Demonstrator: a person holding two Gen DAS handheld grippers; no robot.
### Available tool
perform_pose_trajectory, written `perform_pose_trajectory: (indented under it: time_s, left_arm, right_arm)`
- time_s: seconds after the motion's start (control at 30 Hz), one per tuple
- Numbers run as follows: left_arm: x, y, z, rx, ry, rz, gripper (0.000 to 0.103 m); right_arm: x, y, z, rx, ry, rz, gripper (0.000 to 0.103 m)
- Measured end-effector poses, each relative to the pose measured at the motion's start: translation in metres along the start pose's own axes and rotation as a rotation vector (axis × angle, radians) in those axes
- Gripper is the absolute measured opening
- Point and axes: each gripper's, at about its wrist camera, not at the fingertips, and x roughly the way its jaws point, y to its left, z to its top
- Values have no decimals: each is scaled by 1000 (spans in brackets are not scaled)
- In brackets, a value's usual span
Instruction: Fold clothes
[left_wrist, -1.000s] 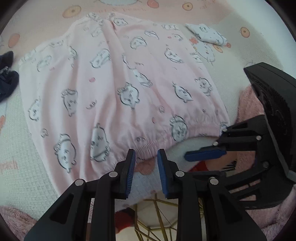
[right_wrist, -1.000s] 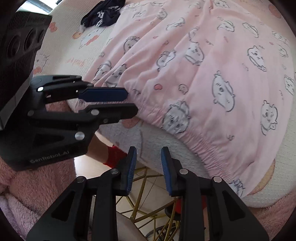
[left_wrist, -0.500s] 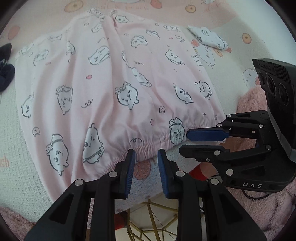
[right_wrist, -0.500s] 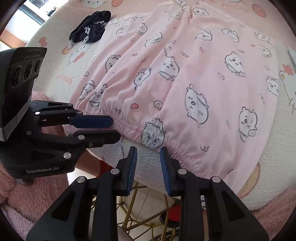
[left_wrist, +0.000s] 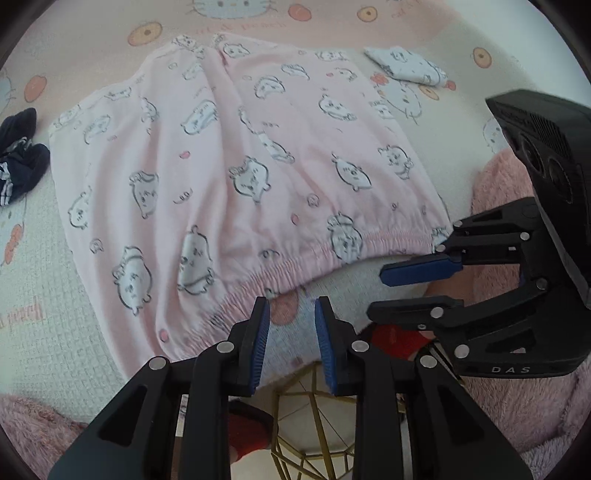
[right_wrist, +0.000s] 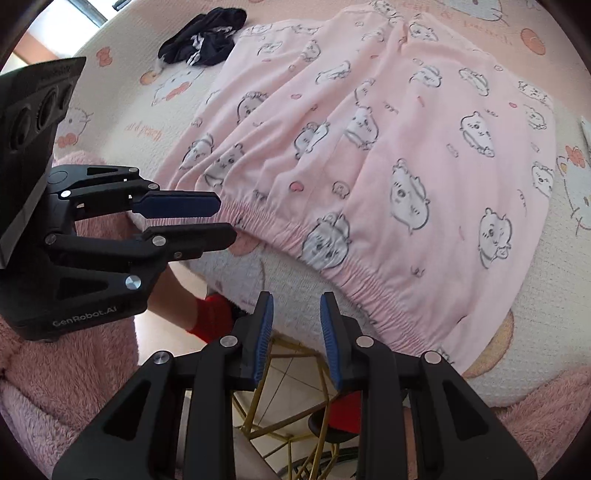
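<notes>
Pink shorts with a white cartoon print (left_wrist: 236, 173) lie flat on the printed table cover, elastic waistband toward me; they also show in the right wrist view (right_wrist: 388, 155). My left gripper (left_wrist: 291, 314) is open and empty, just short of the waistband near the table's front edge. It also shows in the right wrist view (right_wrist: 218, 218) at the waistband's left end. My right gripper (right_wrist: 296, 317) is open and empty, below the waistband at the table edge. It also shows in the left wrist view (left_wrist: 380, 291) near the waistband's right end.
A dark navy garment (right_wrist: 203, 33) lies bunched at the far left of the table; it also shows in the left wrist view (left_wrist: 20, 155). A small folded white printed cloth (left_wrist: 406, 66) lies at the far right. A gold wire stool frame (right_wrist: 291, 398) stands below the table edge.
Both grippers have pulled back and risen from the waistband, so more of the shorts shows. Both stay open and empty.
</notes>
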Motion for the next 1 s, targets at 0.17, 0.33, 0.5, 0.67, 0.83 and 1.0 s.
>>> perform_pose_trajectory:
  time_s: [0.17,0.33,0.5,0.67,0.83,1.0]
  left_arm:
    - [17,-6,3,50,7,139,27]
    - [22,-5,10,58,-18,172,27]
    - [20,-1,16,41,-63,158,27]
    - [-2,22,10,-7,-120,120,27]
    - [-20,51,-4,-65,-110,79,27]
    - [-37,78,-4,-228,-165,-91,27]
  right_arm:
    - [18,6,11,-23,13,-204,26]
    - [17,9,16,-28,-19,-219,26]
    - [4,-3,17,7,-81,-211,26]
    - [-6,-9,23,61,-141,-185,27]
    - [-6,-18,23,90,-135,-159,27]
    - [-5,-25,21,153,-126,-92,28]
